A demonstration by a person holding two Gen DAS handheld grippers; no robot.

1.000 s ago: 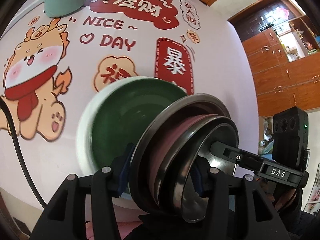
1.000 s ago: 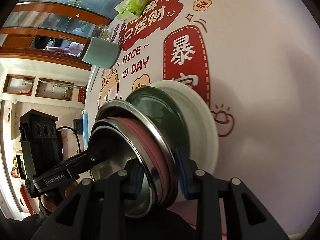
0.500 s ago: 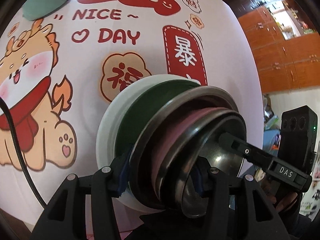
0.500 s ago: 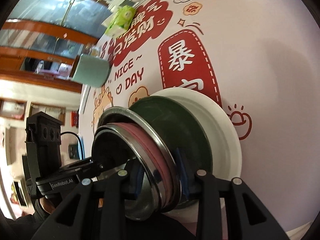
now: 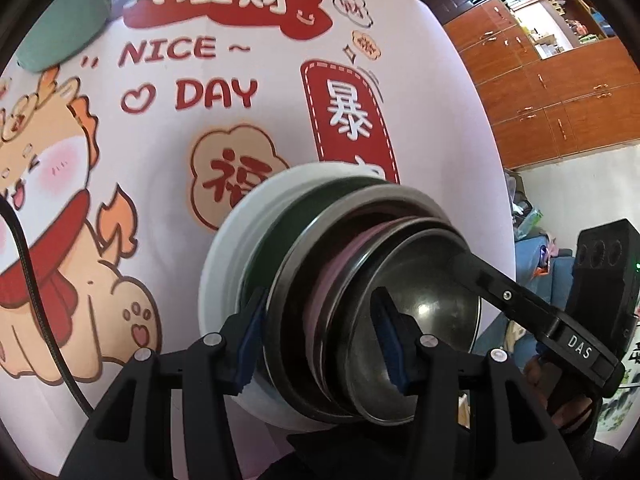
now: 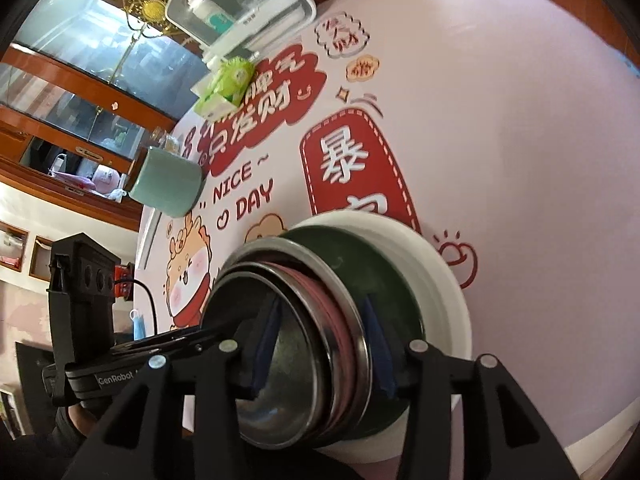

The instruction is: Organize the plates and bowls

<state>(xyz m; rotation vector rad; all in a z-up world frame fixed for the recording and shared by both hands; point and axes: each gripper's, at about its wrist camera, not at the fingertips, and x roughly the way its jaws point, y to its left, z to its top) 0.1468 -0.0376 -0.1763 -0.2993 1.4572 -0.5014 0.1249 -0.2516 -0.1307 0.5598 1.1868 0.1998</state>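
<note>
Pink cloth printed with a cartoon dragon and red lettering covers the worktop (image 5: pixel 248 12), with wooden cupboards (image 5: pixel 552 80) behind it. On it sits a stack: a white plate (image 5: pixel 224 264) at the bottom, then a dark green plate (image 6: pixel 372 268), a steel plate (image 5: pixel 320 240), a pink plate (image 5: pixel 348 256) and a small steel bowl (image 5: pixel 424 276) on top. The left gripper (image 5: pixel 320 340) holds the near edge of the steel plates and bowl between its blue-padded fingers (image 5: pixel 250 344), which stand at a middling width. From the other side the right gripper (image 6: pixel 322 344) straddles the same rims; its fingers (image 6: pixel 376 344) are opening, with the rims between them and the pads no longer pressing. A green cup (image 6: pixel 170 188) and a tissue pack (image 6: pixel 224 88) stand well apart at the far end.
</note>
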